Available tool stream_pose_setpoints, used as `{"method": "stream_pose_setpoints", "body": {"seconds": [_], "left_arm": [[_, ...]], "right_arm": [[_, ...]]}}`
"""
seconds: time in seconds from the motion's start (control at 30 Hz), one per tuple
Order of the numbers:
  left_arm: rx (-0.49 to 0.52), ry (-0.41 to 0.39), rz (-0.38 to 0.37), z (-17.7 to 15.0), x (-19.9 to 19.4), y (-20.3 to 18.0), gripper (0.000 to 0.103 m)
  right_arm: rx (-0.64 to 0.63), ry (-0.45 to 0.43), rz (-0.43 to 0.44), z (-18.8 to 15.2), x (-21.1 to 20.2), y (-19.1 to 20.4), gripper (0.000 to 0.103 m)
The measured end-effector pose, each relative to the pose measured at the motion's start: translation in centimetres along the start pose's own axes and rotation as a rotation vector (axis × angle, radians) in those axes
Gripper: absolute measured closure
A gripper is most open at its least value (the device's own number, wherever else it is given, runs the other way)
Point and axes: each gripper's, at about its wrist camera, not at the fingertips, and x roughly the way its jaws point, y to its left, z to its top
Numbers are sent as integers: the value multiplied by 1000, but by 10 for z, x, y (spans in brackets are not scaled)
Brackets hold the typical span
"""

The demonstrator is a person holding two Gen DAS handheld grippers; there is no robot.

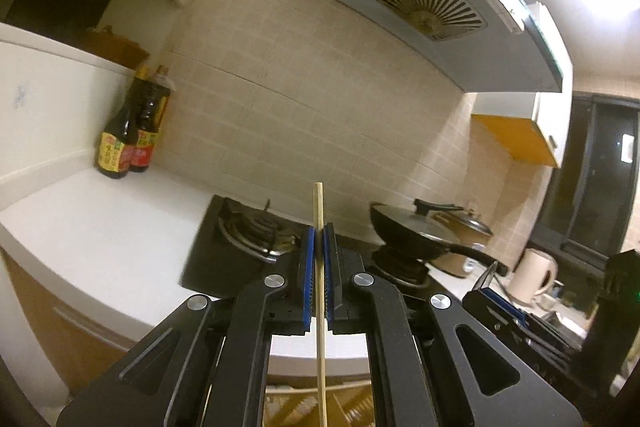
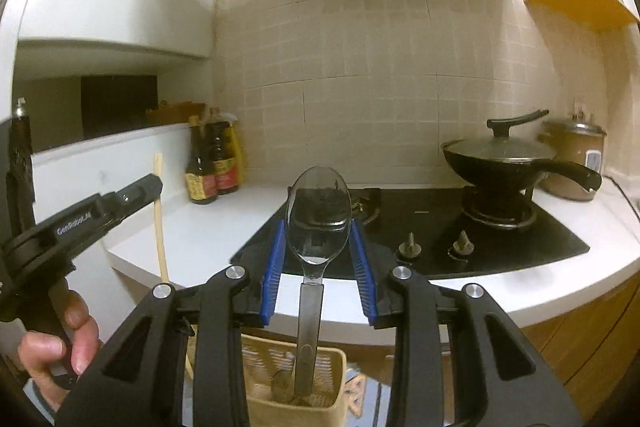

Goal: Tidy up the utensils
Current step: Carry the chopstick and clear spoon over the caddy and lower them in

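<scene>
My left gripper (image 1: 319, 239) is shut on a wooden chopstick (image 1: 320, 307) that stands upright between the blue pads, above the counter edge. In the right wrist view the same chopstick (image 2: 159, 227) and the left gripper (image 2: 154, 185) show at the left. My right gripper (image 2: 319, 239) is open, its blue pads either side of a steel spoon (image 2: 318, 211). The spoon stands upright with its handle down in a beige slotted utensil basket (image 2: 296, 383) below. The pads look apart from the bowl of the spoon.
A black gas hob (image 2: 420, 227) lies in the white counter (image 2: 200, 239), with a lidded black pan (image 2: 508, 159) on the right burner. Two sauce bottles (image 2: 212, 163) stand in the back left corner. A rice cooker (image 2: 576, 163) and a kettle (image 1: 534, 275) are at the right.
</scene>
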Motion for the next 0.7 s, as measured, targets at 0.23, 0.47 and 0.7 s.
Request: {"method": "stream_pose_setpoints", "body": {"seconds": [0.23,0.47,0.7], "left_arm": [[37,-26,113,-38,20,-1,100],[84,-10,150,-59,27,-3,100],[98,36,122,-67,17,-2,100]], "right_arm": [[-50,20,-13,-35,30,6,73],[-22,68,-15,-64,52,-5,73],[26,89,-8,-76,46,-10,73]]}}
